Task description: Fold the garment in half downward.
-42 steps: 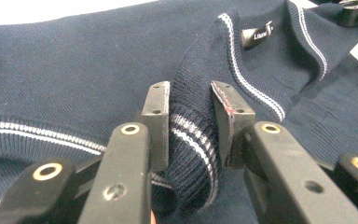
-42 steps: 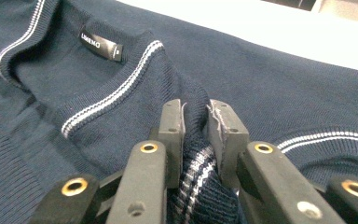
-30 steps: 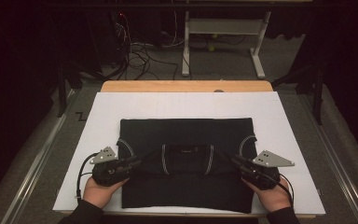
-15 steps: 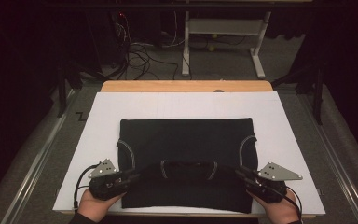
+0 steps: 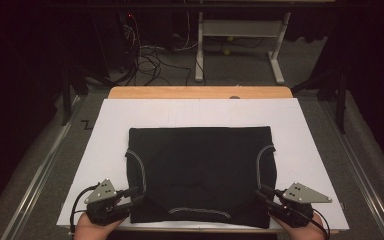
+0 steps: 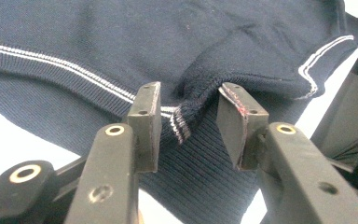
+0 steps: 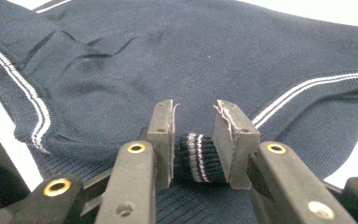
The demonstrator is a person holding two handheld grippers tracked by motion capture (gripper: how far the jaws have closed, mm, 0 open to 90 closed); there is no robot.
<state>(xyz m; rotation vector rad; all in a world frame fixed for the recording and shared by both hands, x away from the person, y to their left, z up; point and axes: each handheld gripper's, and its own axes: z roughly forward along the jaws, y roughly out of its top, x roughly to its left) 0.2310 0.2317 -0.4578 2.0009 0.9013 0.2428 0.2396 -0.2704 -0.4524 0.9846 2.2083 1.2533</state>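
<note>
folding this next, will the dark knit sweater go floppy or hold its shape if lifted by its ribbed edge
Probably floppy: the sweater lies flat and its ribbed edge bunches between the left gripper pads. Likely grippy rather than slippery, given the coarse ribbed knit.

The sweater [image 6: 242, 42] is a fine matt navy knit with ribbed, white-striped edging, the left claw [image 6: 189, 121] matt black plastic with brass-coloured rivets, the tabletop [image 5: 200, 112] smooth white over pale wood.

Left hand-held gripper [image 5: 130, 194], right hand-held gripper [image 5: 264, 194] — jaws just opening
</note>
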